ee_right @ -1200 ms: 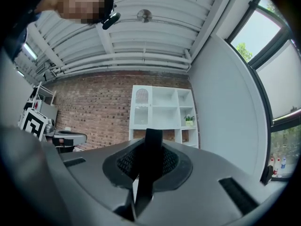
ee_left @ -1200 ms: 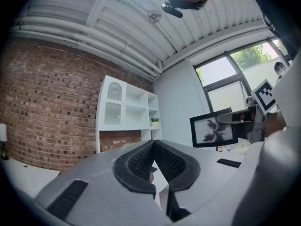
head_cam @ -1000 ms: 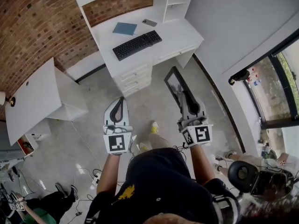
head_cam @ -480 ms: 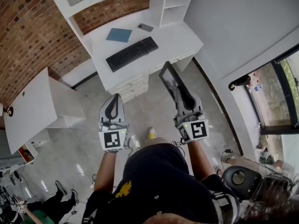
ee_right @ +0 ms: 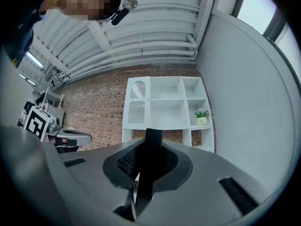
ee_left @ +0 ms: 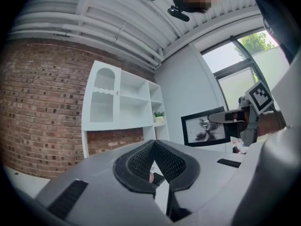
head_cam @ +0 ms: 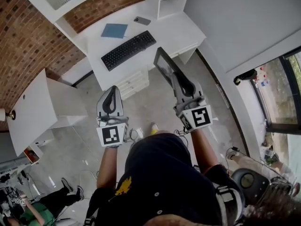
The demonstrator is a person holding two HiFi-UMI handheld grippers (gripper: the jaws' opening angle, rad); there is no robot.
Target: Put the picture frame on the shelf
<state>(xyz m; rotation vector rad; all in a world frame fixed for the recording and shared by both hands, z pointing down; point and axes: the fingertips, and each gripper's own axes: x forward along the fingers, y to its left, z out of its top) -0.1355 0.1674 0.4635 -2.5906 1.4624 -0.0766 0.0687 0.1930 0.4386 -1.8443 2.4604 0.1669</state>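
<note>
Head view alone: right gripper (head_cam: 180,83) holds the picture frame (head_cam: 164,64) up, centre frame, over the white desk's (head_cam: 186,32) edge.
Left gripper view alone: the frame's face, a dark print in a black rim.
Right gripper view: frame edge-on, a thin black strip, jaws clamped on it; white boxy shelf (ee_right: 164,105) behind.
Left gripper (head_cam: 112,97): jaws together, empty.
Pads (ee_left: 137,161): black, ribbed.

A black keyboard (head_cam: 128,50) is laid on the white surface (head_cam: 176,32) — beyond the keyboard a blue pad (head_cam: 114,30) and a phone (head_cam: 141,20), then the shelf (head_cam: 164,6).
</note>
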